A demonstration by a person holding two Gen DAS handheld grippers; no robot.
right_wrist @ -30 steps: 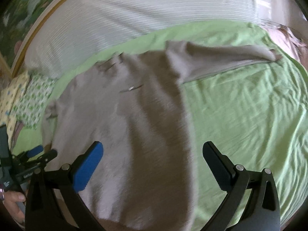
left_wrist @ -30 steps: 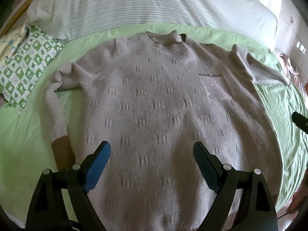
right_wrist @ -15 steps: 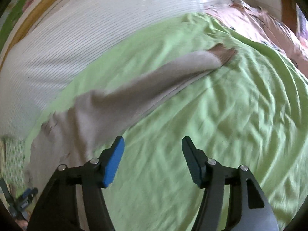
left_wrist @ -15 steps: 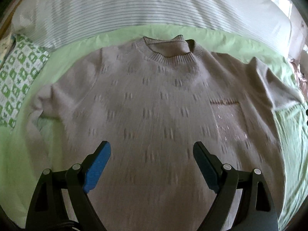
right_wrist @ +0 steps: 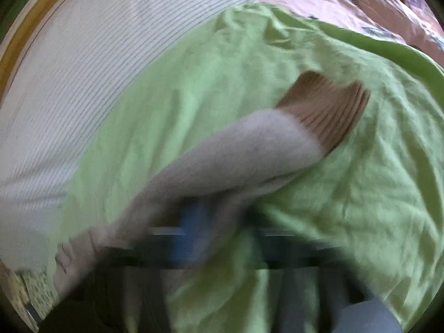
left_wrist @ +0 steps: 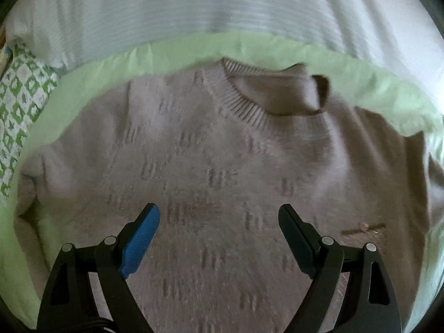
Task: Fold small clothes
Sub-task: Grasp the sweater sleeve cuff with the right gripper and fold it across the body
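On the bed, seen through two wrist cameras:

Left wrist view, garment: the sweater (left_wrist: 222, 166) lies face up and flat on the green sheet (left_wrist: 116, 63), neckline (left_wrist: 249, 102) toward the striped bedding (left_wrist: 222, 8).
Left wrist view, claw: the left gripper (left_wrist: 219, 222) hangs over the chest, jaws spread wide, holding nothing.
Left wrist view, change: the camera has closed in; the collar now fills far more of the frame than a second ago.
Left wrist view, surroundings: a green-and-white patterned cloth (left_wrist: 19, 111) lies beside the left shoulder, apart from the knit.

Right wrist view, garment: the right sleeve (right_wrist: 222, 172) stretches out over the sheet, its brown ribbed cuff (right_wrist: 327, 111) at the far end.
Right wrist view, claw: the right gripper (right_wrist: 222, 238) is smeared by motion blur; its state cannot be told.
Right wrist view, change: it has swung from the torso to the sleeve, which now crosses its fingers.
Right wrist view, meaning: probably a sleeve fold is starting.
Right wrist view, obstacles: pink bedding (right_wrist: 360, 5) lies beyond the sheet; wrinkles may snag the sleeve.
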